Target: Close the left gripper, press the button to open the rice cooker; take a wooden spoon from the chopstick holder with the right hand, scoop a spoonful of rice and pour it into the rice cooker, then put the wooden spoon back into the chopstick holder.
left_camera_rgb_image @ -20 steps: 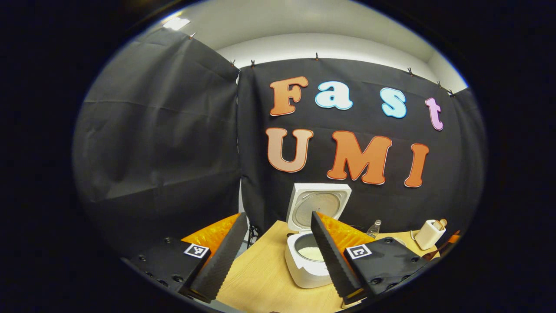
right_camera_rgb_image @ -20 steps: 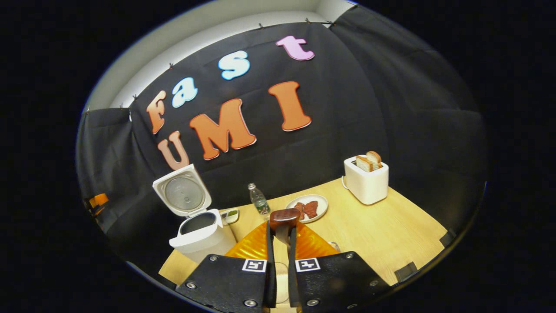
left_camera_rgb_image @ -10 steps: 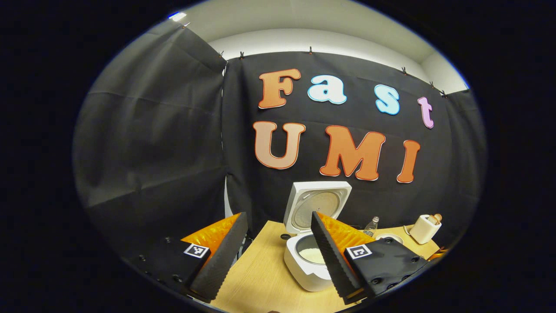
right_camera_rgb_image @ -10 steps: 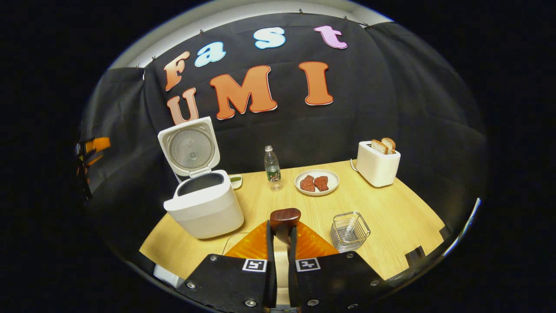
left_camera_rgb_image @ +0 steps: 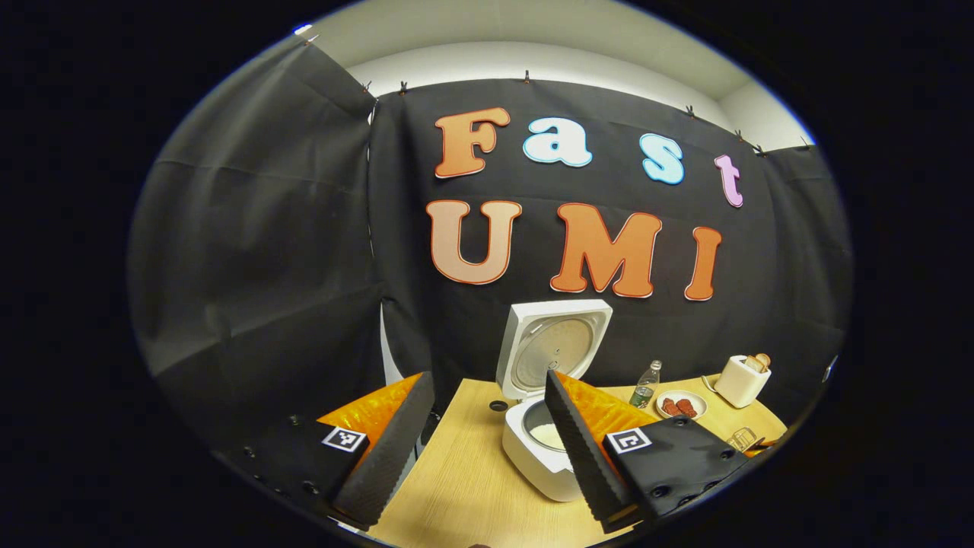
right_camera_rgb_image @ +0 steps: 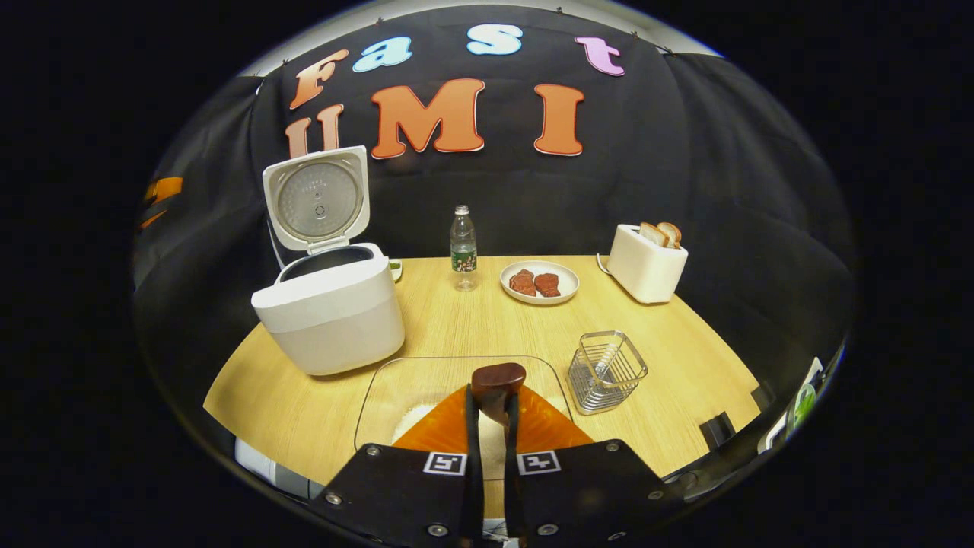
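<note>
- In the right gripper view, the right tool [right_camera_rgb_image: 491, 415] is seen clamped on the wooden spoon [right_camera_rgb_image: 498, 383], whose dark rounded end stands up between the two fingers at 6 o'clock.
- Directly beneath that spoon a clear glass tray [right_camera_rgb_image: 384, 384] holding white rice [right_camera_rgb_image: 411, 418] is seen on the counter [right_camera_rgb_image: 487, 320].
- The rice cooker [right_camera_rgb_image: 329, 308] is placed at 9 o'clock of the tray, with its lid [right_camera_rgb_image: 316, 199] raised upright and the pot open.
- The wire chopstick holder [right_camera_rgb_image: 606, 370] is set just beside the tray at its 3 o'clock.
- Farther back, a water bottle [right_camera_rgb_image: 462, 247], a plate [right_camera_rgb_image: 539, 283] bearing two reddish pieces, and a toaster [right_camera_rgb_image: 646, 262] with two slices of bread are lined up toward 12 and 1 o'clock.
- In the left gripper view, the left tool [left_camera_rgb_image: 487, 380] is held with its fingers well apart, gripping nothing, above the counter's near edge.
- Past the fingers of that tool, the opened cooker [left_camera_rgb_image: 542, 449] is seen with rice lying in its pot.
</note>
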The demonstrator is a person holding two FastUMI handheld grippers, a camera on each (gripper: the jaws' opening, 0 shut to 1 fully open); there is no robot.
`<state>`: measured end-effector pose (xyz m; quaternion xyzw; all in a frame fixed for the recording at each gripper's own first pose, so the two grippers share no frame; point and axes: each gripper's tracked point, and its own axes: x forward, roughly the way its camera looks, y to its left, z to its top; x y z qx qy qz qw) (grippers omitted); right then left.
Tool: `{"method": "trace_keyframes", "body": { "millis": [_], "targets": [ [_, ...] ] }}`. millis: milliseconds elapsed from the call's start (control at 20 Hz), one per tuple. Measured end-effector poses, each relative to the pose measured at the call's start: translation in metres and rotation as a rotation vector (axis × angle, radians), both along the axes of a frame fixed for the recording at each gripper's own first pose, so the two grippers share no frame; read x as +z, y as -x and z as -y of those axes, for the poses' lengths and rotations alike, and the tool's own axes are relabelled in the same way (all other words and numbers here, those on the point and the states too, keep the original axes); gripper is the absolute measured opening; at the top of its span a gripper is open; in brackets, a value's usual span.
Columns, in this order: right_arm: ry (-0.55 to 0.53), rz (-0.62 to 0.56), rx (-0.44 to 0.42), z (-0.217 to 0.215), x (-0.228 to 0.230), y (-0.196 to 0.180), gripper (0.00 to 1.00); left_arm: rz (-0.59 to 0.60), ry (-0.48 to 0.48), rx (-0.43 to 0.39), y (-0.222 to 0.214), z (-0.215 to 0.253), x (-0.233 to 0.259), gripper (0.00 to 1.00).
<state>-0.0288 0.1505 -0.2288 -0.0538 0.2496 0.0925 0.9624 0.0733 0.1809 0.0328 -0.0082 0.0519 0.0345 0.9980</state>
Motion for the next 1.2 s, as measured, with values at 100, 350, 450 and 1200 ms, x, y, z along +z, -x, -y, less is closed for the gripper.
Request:
{"method": "trace_keyframes", "body": {
  "millis": [100, 350, 450, 1200],
  "targets": [
    [-0.084, -0.026, -0.016, -0.010, -0.010, 0.006, 0.10, 0.003, 0.004, 0.000, -0.002, -0.004, 0.002, 0.99],
    [-0.324, -0.065, -0.058, -0.028, -0.013, 0.016, 0.10, -0.016, 0.017, 0.001, -0.005, -0.011, -0.005, 0.99],
    [-0.441, -0.083, -0.066, -0.038, -0.015, 0.015, 0.10, -0.023, 0.019, -0.001, -0.005, -0.011, -0.010, 0.99],
    [-1.154, -0.182, -0.323, 0.002, -0.031, -0.007, 0.10, -0.041, 0.015, 0.000, -0.006, -0.009, -0.013, 0.99]
  ]
}}
